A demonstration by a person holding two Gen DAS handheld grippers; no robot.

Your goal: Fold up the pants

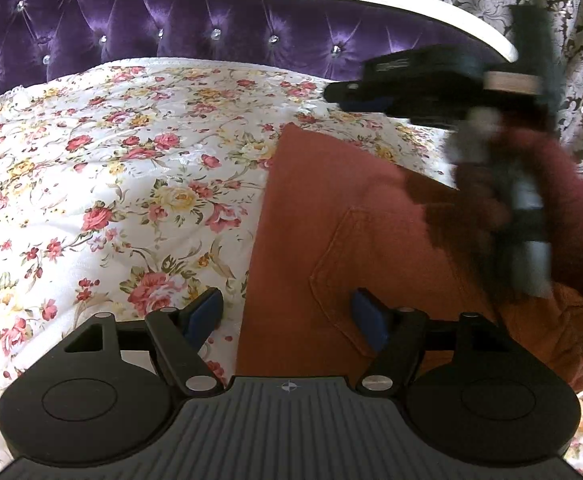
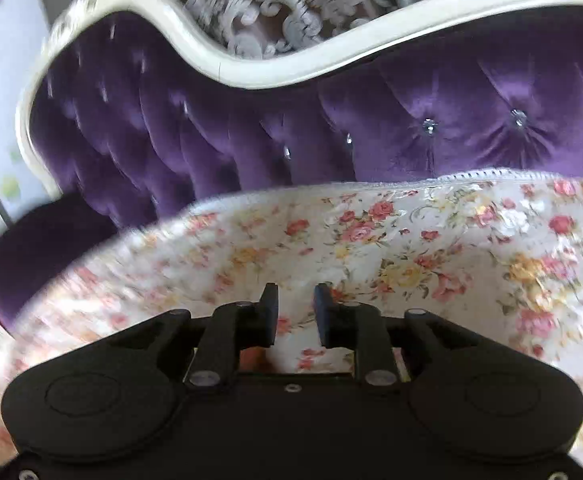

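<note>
Rust pants (image 1: 331,208) folded flat on floral bedspread (image 1: 111,168), left gripper (image 1: 287,316) gaping over pocket edge to pin it, right gripper (image 2: 295,312) narrowly parted, holding nothing

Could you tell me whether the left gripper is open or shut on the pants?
Open: the left gripper has its blue pads spread wide above the pants, gripping nothing.

Soft daylight; fisheye-bent edges; right wrist view motion-blurred

no legible txt, labels, nos.
</note>
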